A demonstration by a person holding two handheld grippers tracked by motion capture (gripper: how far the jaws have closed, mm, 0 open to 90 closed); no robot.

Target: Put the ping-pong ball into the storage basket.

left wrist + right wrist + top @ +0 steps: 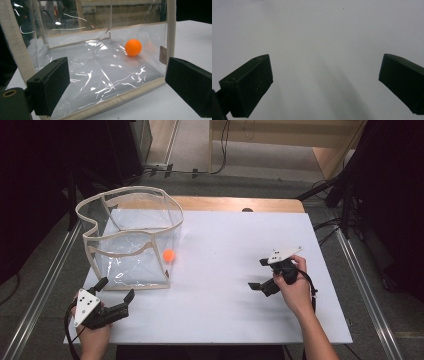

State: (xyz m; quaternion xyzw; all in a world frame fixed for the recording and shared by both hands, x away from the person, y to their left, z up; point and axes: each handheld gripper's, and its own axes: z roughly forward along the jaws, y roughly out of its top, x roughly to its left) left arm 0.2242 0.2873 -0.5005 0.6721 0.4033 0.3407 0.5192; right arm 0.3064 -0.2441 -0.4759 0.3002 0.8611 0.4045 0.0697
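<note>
Your left gripper (116,290), wide open and empty, faces the clear bag (131,240) at twelve o'clock, ready to steady it; your right gripper (258,273) also gapes empty.

High view overlooks table (225,310); gripper views close.

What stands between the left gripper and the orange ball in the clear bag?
The clear bag's own front wall does. The left gripper sits open just outside it, and the orange ball lies behind that plastic, near the bag's far right corner. The bag's top is open.
</note>
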